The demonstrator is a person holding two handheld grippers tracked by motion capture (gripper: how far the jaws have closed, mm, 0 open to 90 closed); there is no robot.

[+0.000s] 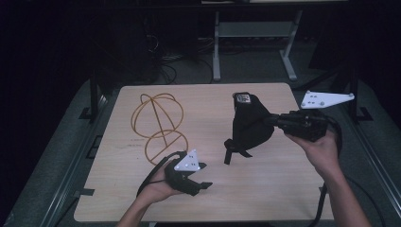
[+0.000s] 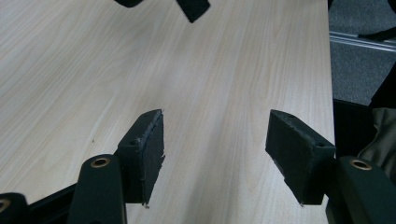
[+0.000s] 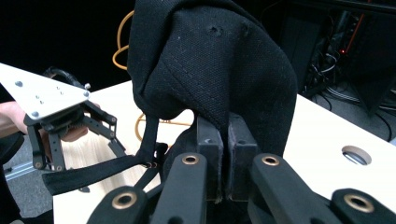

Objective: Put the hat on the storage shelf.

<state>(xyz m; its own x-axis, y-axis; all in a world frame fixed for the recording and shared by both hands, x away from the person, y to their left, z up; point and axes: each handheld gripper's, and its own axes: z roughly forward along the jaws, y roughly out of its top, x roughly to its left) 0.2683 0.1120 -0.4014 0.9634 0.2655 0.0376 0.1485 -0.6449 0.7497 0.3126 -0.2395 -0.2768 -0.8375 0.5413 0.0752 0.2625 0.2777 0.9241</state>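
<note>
While seen from above: black cap (image 1: 249,124) lifted over mid-counter (image 1: 265,194), pinched at its right edge by right hand-held gripper (image 1: 275,120); left hand-held gripper (image 1: 201,176) low near front edge; orange wire frame (image 1: 158,124) at far left.
Left gripper view: jaws apart, empty, bare wood between.
Right gripper view: jaws clamped together on cap fabric (image 3: 210,60); strap (image 3: 98,171) dangling.
Step, judged: holding cap aloft.
Next, judged: bringing empty left jaws to loose strap or rim.

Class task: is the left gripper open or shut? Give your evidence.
Open. In its own view the left gripper has its two fingers wide apart, with bare wooden table between them and nothing held.
</note>
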